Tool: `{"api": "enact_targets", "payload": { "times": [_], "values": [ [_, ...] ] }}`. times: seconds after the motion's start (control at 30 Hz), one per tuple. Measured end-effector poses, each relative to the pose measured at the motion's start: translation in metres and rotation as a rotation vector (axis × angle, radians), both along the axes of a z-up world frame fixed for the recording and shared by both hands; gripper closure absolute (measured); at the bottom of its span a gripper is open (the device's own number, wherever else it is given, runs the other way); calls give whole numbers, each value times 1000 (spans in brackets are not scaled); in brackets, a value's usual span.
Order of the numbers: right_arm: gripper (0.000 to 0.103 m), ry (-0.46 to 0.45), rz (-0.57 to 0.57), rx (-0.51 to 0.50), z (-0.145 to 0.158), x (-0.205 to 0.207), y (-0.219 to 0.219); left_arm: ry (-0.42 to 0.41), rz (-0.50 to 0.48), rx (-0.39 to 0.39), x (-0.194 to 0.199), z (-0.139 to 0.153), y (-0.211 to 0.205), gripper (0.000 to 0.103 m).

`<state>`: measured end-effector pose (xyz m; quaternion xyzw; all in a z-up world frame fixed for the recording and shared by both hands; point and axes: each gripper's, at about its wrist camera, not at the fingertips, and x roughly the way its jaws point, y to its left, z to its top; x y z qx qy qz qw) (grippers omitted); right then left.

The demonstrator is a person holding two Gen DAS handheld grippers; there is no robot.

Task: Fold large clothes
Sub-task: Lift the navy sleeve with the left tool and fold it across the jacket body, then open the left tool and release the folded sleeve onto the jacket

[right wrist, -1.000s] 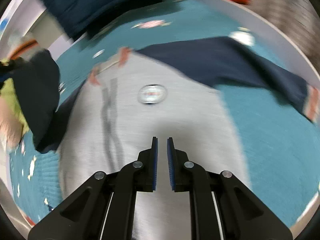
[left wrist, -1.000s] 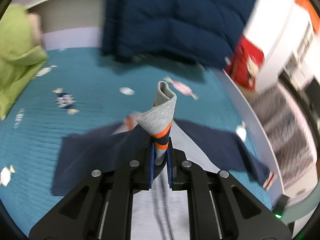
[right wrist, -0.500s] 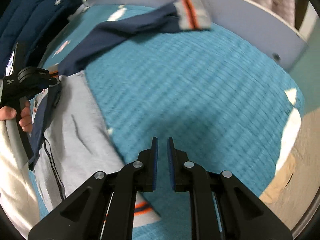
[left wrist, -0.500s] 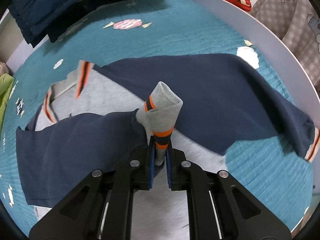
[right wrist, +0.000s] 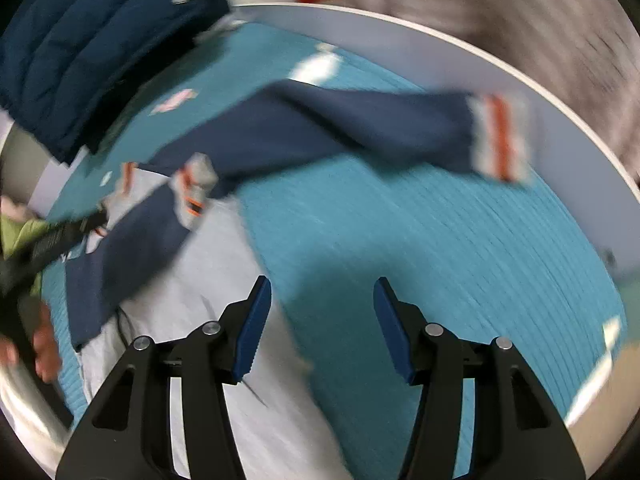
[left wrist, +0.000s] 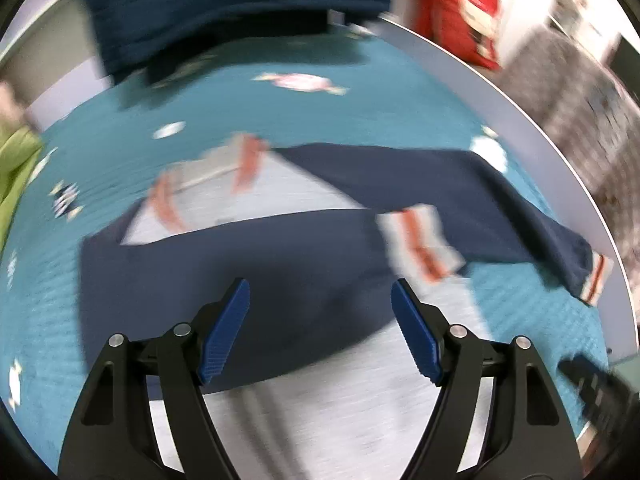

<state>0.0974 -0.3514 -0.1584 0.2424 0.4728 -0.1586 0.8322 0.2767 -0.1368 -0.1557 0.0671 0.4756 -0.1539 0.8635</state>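
Observation:
A grey jacket (left wrist: 320, 412) with navy sleeves lies flat on the teal bedspread (left wrist: 120, 152). One navy sleeve (left wrist: 224, 264) is folded across the body, and its grey and orange cuff (left wrist: 420, 240) rests loose on the cloth. The other sleeve (right wrist: 340, 124) stretches out sideways to its striped cuff (right wrist: 500, 136) near the bed's edge. My left gripper (left wrist: 318, 286) hangs over the folded sleeve, its jaws opening with nothing between them. My right gripper (right wrist: 321, 282) is over the jacket's side edge and bare bedspread, its jaws also opening on nothing.
A dark blue puffer jacket (left wrist: 224, 12) hangs over the bed's far side. A red cushion (left wrist: 460, 20) sits beyond the white bed rim (right wrist: 520, 76). Green cloth (left wrist: 16, 168) lies at the left. A person's hand (right wrist: 44, 350) shows at the right wrist view's left.
The left gripper has let go of the grey cuff, which now lies on the jacket. Both grippers went from shut to open. The right gripper swung back toward the jacket.

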Motion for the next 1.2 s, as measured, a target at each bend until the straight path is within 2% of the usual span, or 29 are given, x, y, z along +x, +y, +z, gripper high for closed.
{"api": "enact_targets", "payload": {
  "times": [0.13,0.23,0.3,0.33,0.4,0.43,0.5,0.53,0.63,0.77,0.83,0.9,0.97,1.1,1.17,1.2],
  "values": [
    [52,2,71,-4,-3,51,12,32,173,-16,6,-2,86,29],
    [52,33,98,-5,-16,91,18,91,321,-21,7,-19,151,30],
    [54,50,88,28,-28,112,19,132,392,-14,4,-34,182,42],
    [59,64,82,46,-37,125,20,157,422,-5,4,-44,196,46],
    [63,85,82,71,-49,138,24,226,462,18,3,-68,218,65],
    [67,104,72,72,-54,143,24,256,464,11,3,-80,224,66],
    [75,110,42,49,-59,151,26,254,461,-11,0,-93,230,67],
    [80,114,37,39,-59,153,25,238,455,0,-1,-92,229,67],
    [93,108,18,54,-52,148,24,227,459,22,-3,-85,228,76],
    [94,100,21,61,-47,139,25,231,458,8,-4,-84,238,78],
    [95,125,36,21,-60,143,28,244,469,-21,-1,-90,238,78],
    [94,140,56,-15,-67,149,32,239,461,-18,1,-94,238,76],
    [93,149,65,-44,-60,152,39,234,451,-3,0,-90,237,76],
    [80,119,91,-42,-46,143,38,233,450,18,-2,-84,235,74],
    [60,100,76,-41,-37,132,33,209,440,45,-5,-77,228,70],
    [44,78,68,-48,-32,124,32,193,434,54,-8,-70,225,67]
  ]
}}
